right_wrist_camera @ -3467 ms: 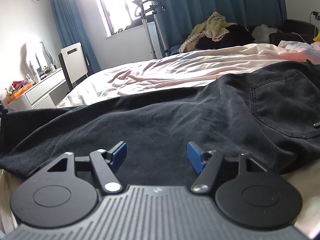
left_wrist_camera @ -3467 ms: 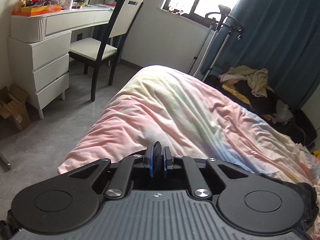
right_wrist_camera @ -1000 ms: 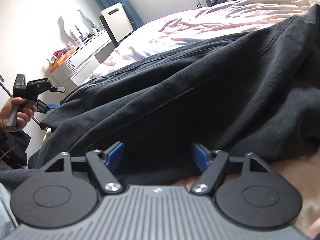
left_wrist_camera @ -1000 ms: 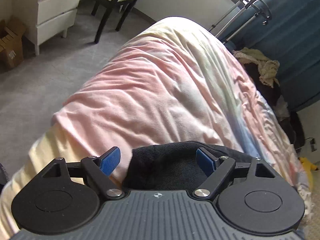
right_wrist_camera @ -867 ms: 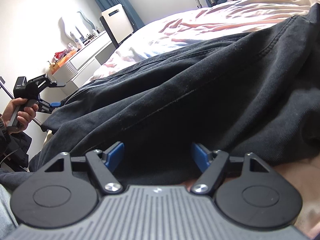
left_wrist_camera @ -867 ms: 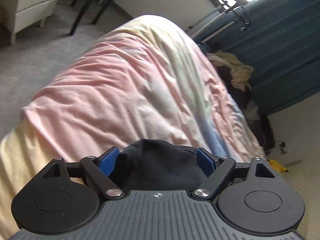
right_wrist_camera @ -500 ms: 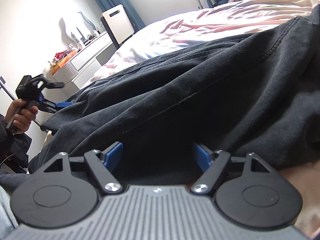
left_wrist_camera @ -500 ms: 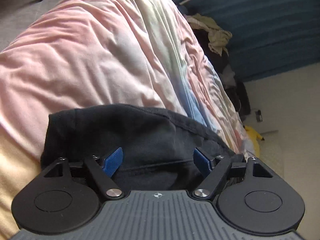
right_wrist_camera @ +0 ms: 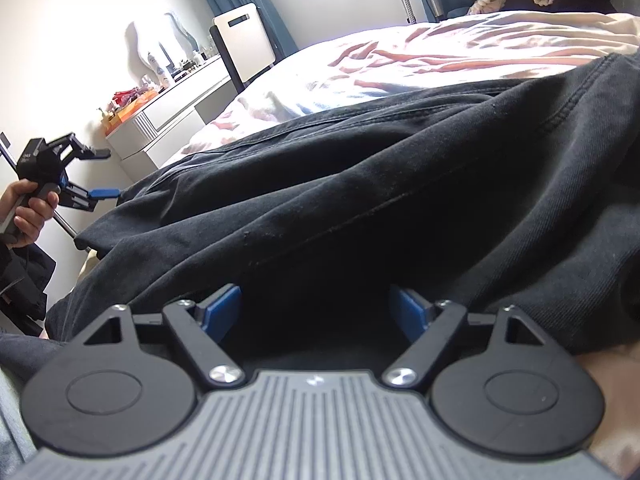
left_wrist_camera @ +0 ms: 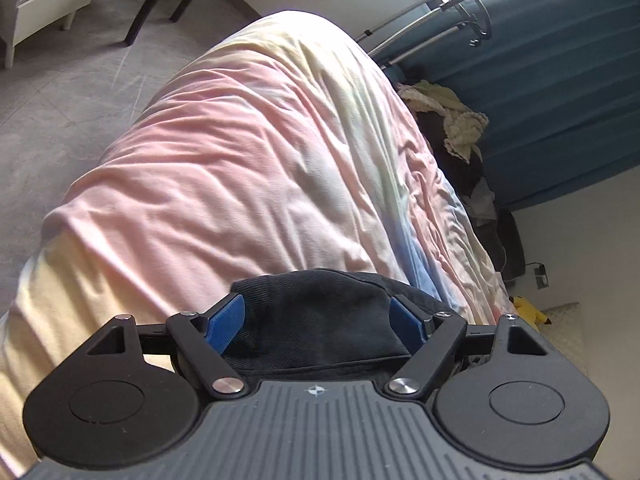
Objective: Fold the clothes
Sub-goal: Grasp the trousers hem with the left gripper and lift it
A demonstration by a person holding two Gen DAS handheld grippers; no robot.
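Note:
Black trousers [right_wrist_camera: 400, 200] lie stretched across the bed. My right gripper [right_wrist_camera: 316, 312] is open, low at their near edge, with dark cloth between its blue pads. My left gripper [left_wrist_camera: 318, 318] is open at the trousers' end [left_wrist_camera: 316, 312], which lies between its spread blue pads on the pink sheet [left_wrist_camera: 240, 184]. In the right wrist view the left gripper [right_wrist_camera: 102, 176] shows at far left in a hand, its blue pad at the trouser end.
A pile of clothes [left_wrist_camera: 448, 120] lies on the bed's far side by blue curtains [left_wrist_camera: 560, 80]. A white dresser [right_wrist_camera: 168, 120] and a chair [right_wrist_camera: 244, 44] stand left of the bed, on grey floor [left_wrist_camera: 60, 92].
My left gripper, shut on the trouser end 3.5 s ago, is open. Its view has swung back up over the bed. The right gripper stays open and has hardly moved.

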